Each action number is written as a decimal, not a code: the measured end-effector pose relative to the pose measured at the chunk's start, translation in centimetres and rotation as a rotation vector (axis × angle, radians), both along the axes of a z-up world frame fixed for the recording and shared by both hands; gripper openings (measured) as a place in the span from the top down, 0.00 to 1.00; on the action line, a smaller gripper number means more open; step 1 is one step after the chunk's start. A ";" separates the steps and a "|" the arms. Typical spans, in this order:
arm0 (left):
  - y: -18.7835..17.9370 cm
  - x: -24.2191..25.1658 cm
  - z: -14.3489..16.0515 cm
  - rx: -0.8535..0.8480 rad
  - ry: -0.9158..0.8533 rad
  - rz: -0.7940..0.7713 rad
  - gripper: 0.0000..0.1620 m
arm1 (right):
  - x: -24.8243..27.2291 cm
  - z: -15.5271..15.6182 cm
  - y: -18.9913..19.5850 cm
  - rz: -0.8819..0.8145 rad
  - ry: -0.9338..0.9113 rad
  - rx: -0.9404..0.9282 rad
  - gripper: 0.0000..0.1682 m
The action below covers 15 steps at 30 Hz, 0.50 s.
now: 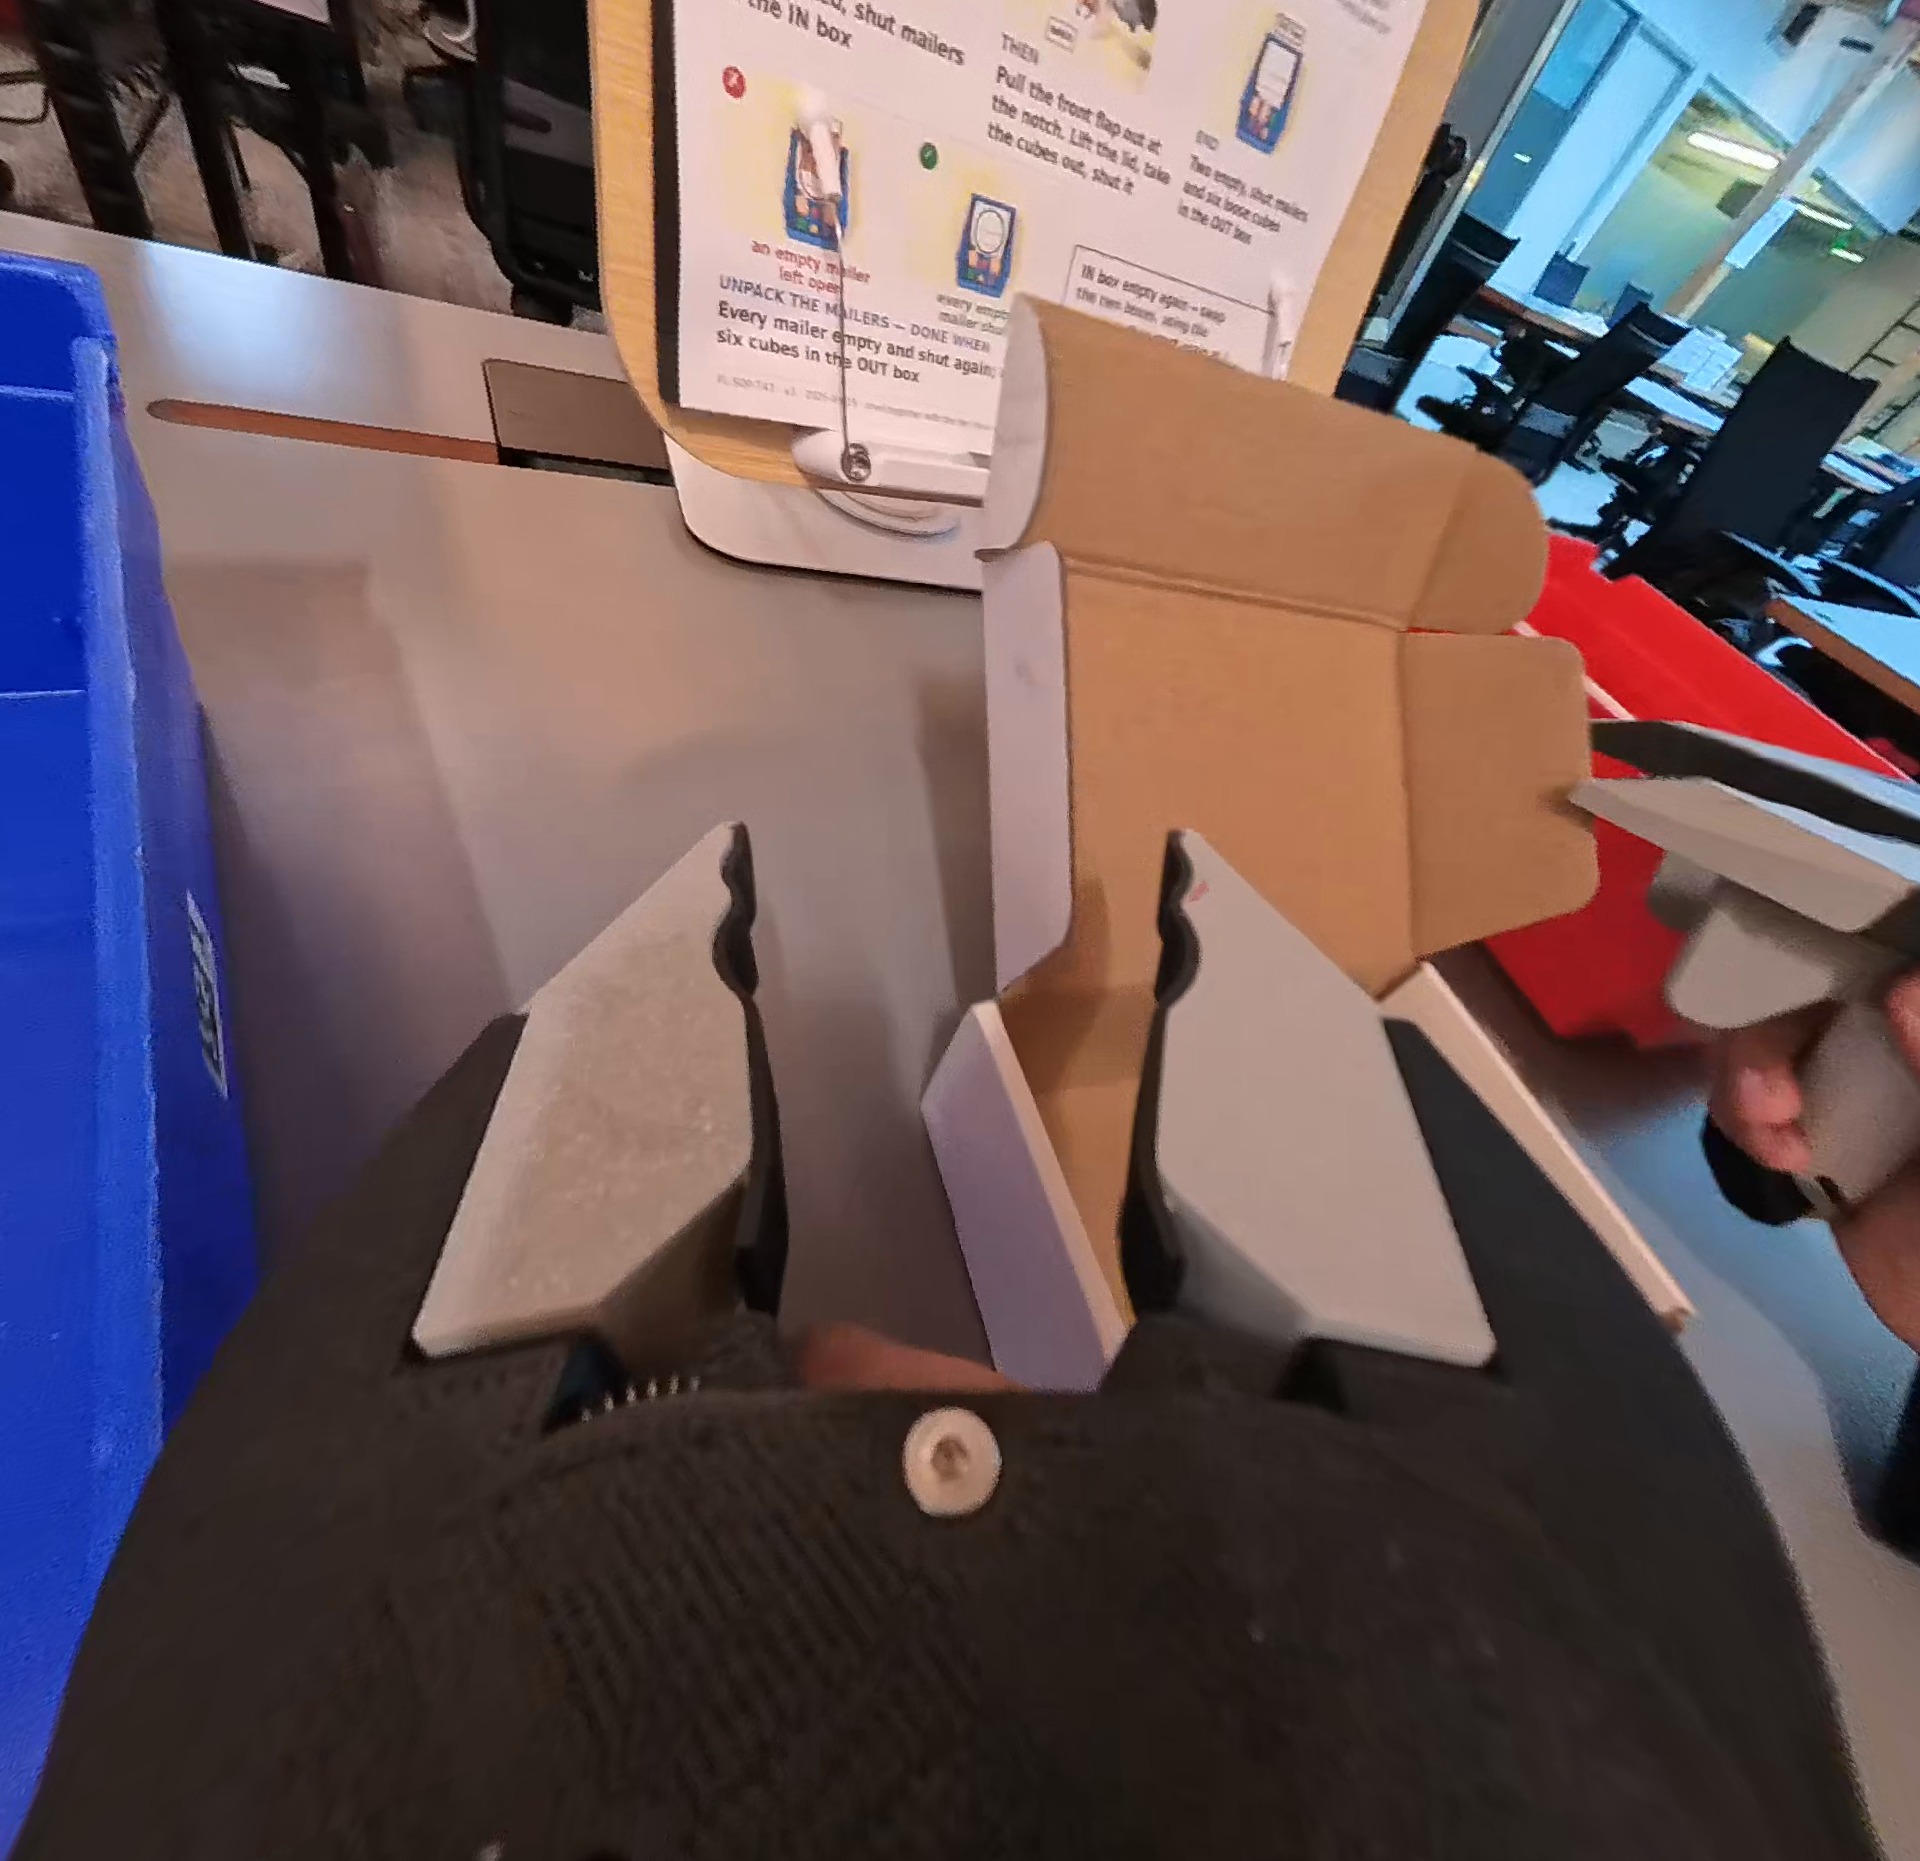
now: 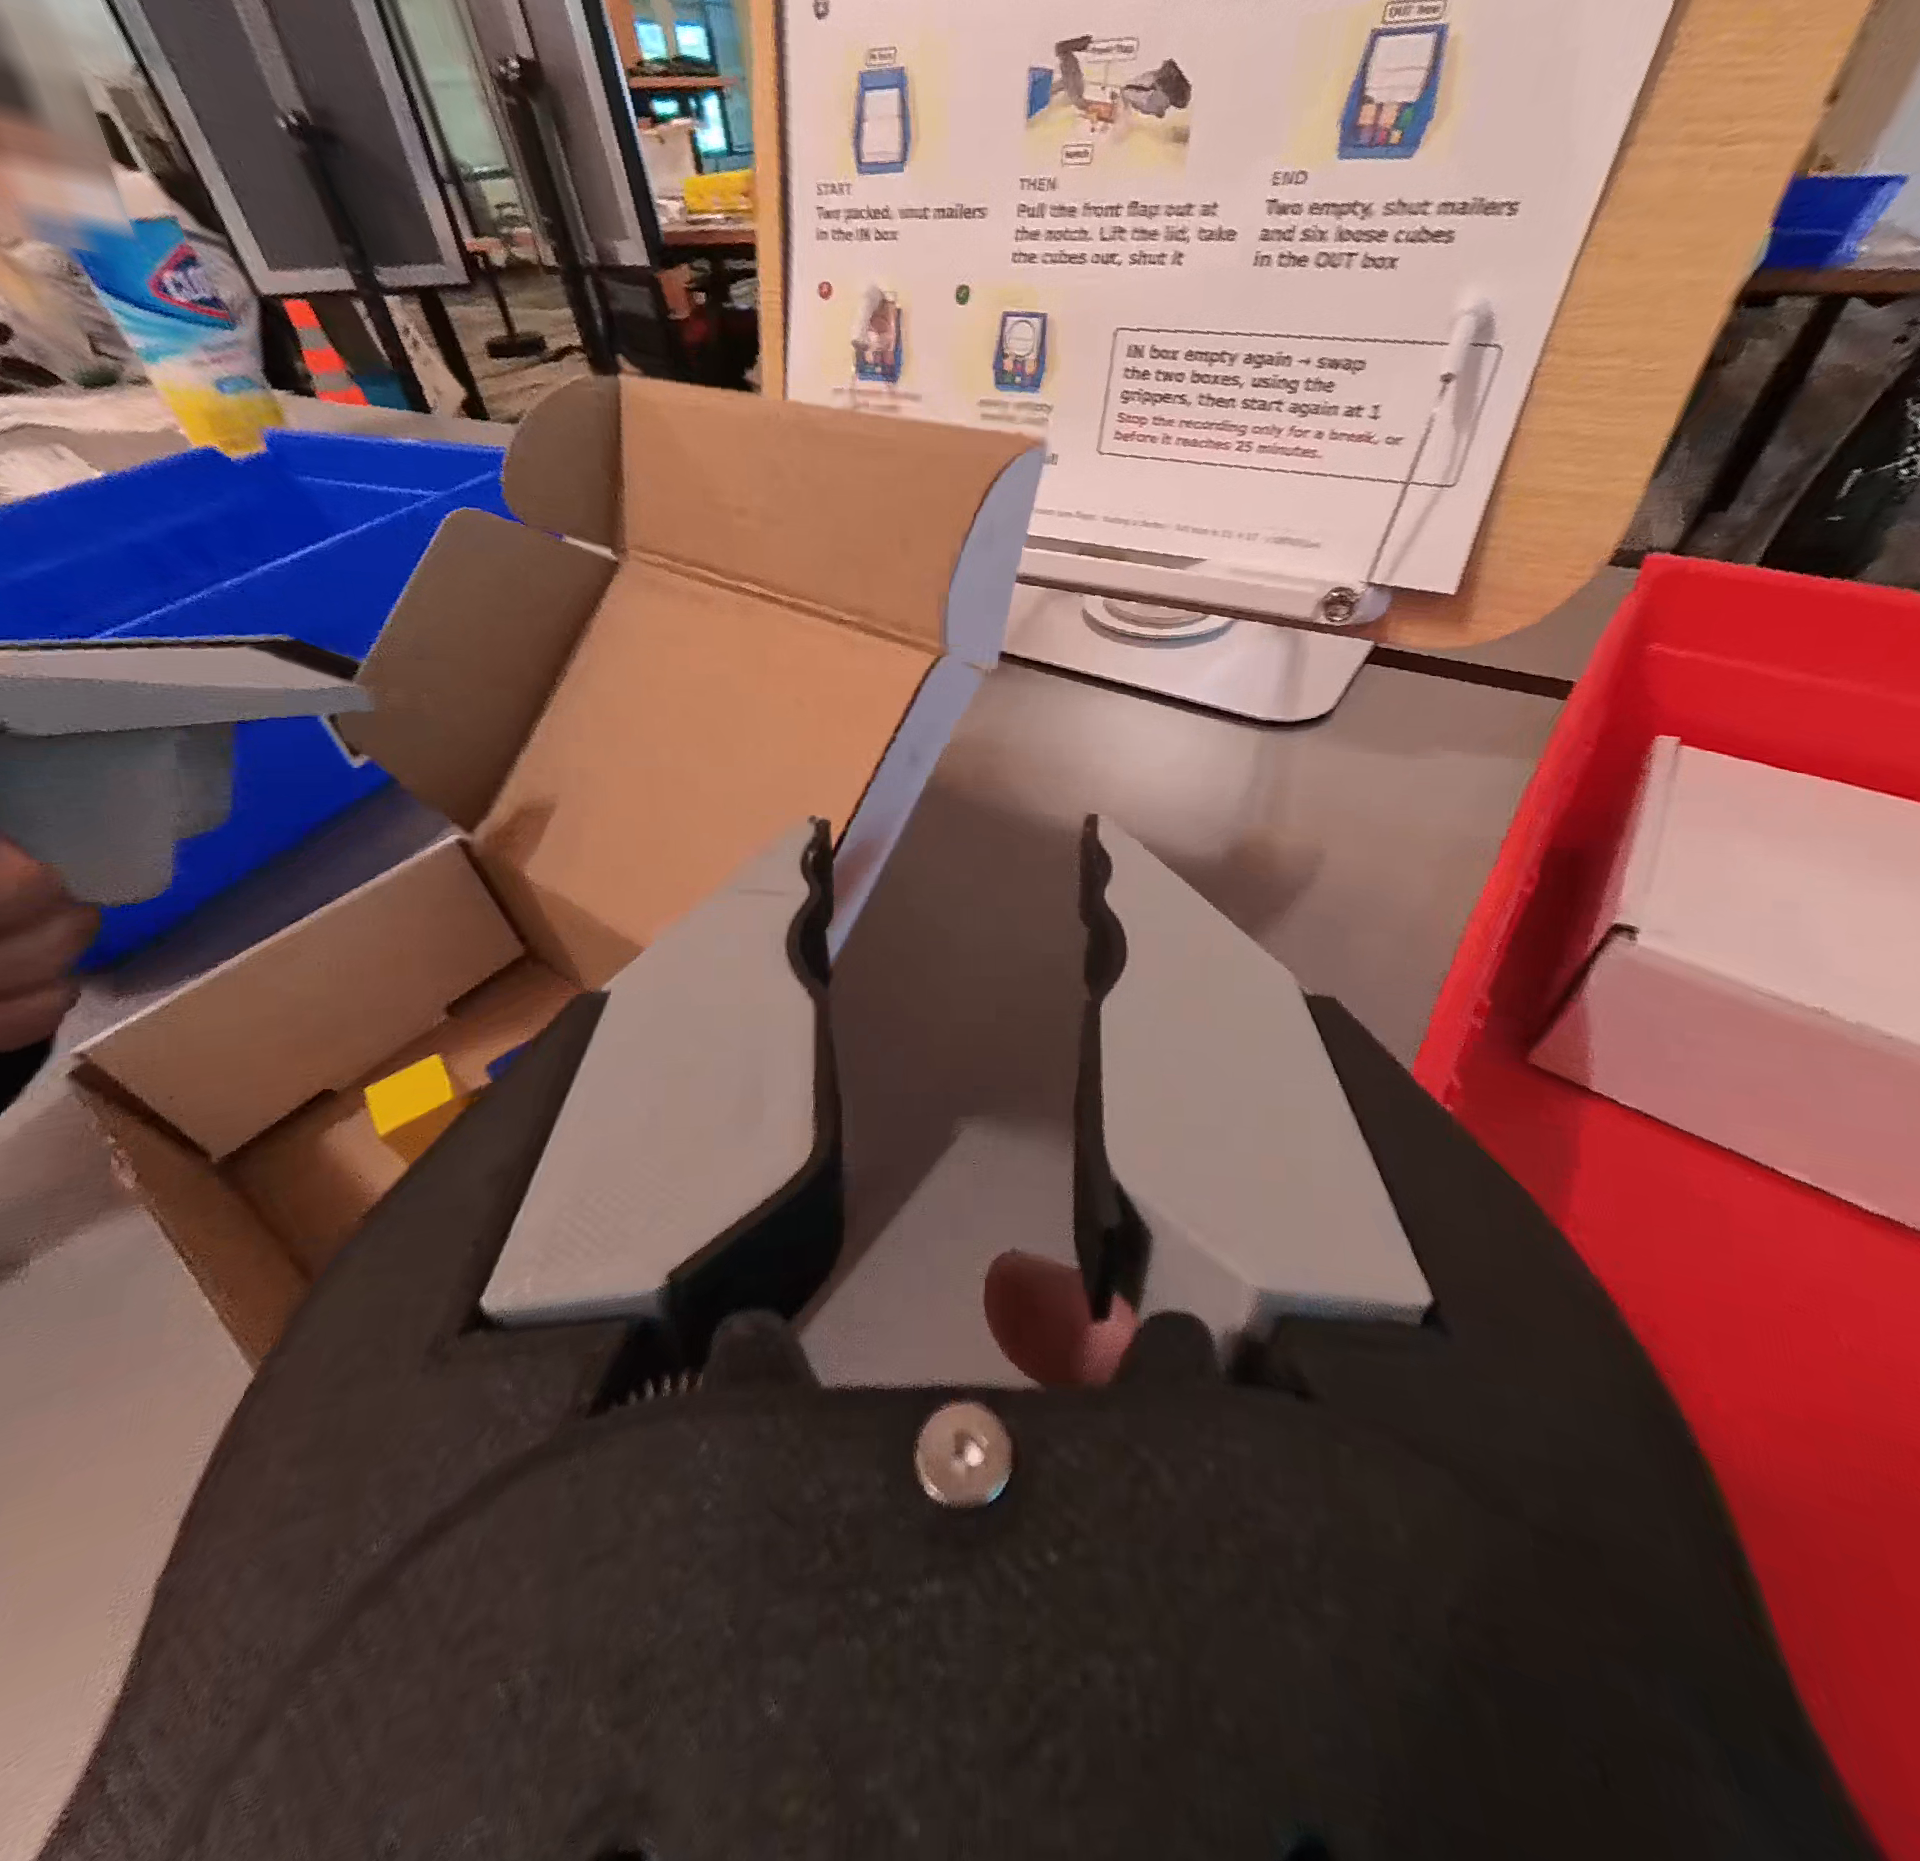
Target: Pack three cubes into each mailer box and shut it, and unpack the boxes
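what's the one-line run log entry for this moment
open mailer box lid up | yellow cube inside | left gripper open | right gripper open | shut mailer in red bin

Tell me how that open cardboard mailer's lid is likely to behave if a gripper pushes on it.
The lid would probably swing at its crease rather than resist: it stands upright on a folded hinge. Its side flaps look thin and already bent, so they would likely flex. The open mailer box itself looks light, holding a yellow cube, and may slide on the smooth table.
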<state>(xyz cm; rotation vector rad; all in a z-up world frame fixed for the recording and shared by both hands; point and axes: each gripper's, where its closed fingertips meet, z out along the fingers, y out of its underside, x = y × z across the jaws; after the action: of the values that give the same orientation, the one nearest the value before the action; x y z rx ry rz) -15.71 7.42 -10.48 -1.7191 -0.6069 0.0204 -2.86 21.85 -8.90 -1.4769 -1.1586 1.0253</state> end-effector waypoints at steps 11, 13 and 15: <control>-2.0 2.3 -0.3 0.005 0.043 -0.044 0.51 | 1.2 0.8 -3.2 0.266 0.124 -0.139 0.67; -1.8 1.9 0.4 0.060 0.009 -0.049 0.54 | 1.2 0.9 -4.6 0.368 0.152 -0.271 0.64; -1.2 1.3 1.0 0.138 -0.048 -0.045 0.64 | 1.3 1.4 -5.4 0.467 0.198 -0.436 0.64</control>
<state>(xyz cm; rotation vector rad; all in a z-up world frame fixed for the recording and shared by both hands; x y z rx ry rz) -14.41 6.24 -9.49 -1.6022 -0.5918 -0.0929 -1.55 16.45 -7.49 -1.4114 -1.2124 1.7960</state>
